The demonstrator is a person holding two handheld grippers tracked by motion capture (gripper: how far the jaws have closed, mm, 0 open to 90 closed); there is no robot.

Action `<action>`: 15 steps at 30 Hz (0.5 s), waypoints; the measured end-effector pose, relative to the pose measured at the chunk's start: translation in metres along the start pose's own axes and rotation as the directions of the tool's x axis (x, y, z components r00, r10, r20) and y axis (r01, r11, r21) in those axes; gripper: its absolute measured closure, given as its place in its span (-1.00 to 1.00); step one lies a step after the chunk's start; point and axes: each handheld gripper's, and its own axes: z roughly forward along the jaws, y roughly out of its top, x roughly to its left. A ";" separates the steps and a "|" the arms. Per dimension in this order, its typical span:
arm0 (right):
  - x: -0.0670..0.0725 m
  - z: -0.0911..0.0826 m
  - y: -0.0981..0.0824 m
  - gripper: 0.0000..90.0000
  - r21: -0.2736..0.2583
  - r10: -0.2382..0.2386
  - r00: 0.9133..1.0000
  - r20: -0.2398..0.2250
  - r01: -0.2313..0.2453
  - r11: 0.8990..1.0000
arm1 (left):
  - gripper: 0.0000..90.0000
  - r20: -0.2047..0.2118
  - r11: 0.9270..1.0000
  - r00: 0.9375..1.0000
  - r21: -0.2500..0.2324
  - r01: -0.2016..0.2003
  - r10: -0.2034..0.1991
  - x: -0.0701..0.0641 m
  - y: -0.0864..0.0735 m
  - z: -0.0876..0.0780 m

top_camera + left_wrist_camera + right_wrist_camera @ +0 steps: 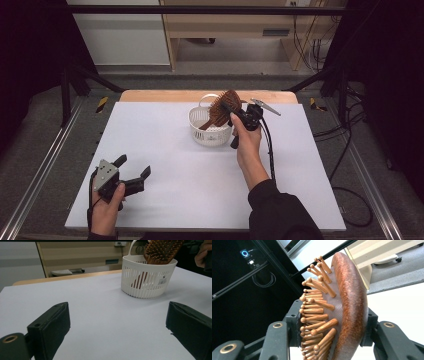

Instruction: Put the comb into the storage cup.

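- hairbrush (222, 108) stands tilted, handle down inside the white basket (200, 131) on the table (165, 150), head above the rim.
- right gripper (234, 107) is clamped on its head.
- left gripper (134, 167) rests apart, gaping, holding nothing.
- likely next: lower, then release.

Bright even light, dark surroundings, soft shadows.
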 end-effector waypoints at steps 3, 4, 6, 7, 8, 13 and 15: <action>-0.001 -0.001 0.000 0.11 0.002 0.000 1.000 0.001 0.000 1.000 | -0.88 0.000 1.000 1.000 0.000 0.000 0.000 0.000 0.000 0.000; -0.002 -0.001 0.000 0.10 0.003 0.002 1.000 0.001 -0.002 1.000 | -0.88 0.000 1.000 1.000 0.000 0.000 0.000 0.000 0.000 0.000; -0.003 -0.001 0.000 0.10 0.003 0.000 1.000 0.000 0.000 1.000 | -0.88 0.001 1.000 1.000 0.001 0.000 0.000 0.000 0.000 0.000; -0.003 -0.001 0.000 0.10 0.003 0.001 1.000 0.001 -0.001 1.000 | -0.88 0.002 1.000 1.000 0.001 0.000 0.000 0.000 0.000 0.000; -0.004 -0.002 0.000 0.09 0.005 0.002 1.000 0.001 -0.002 1.000 | -0.88 0.002 1.000 1.000 0.001 -0.001 0.001 0.000 0.000 0.000; -0.006 -0.002 0.000 0.08 0.008 0.005 1.000 0.002 -0.005 1.000 | -0.88 0.003 1.000 1.000 0.002 0.001 -0.001 0.000 0.000 0.000; -0.007 -0.003 0.000 0.07 0.013 0.008 1.000 0.003 -0.008 1.000 | -0.88 0.003 1.000 1.000 0.002 0.001 -0.001 0.000 0.000 0.000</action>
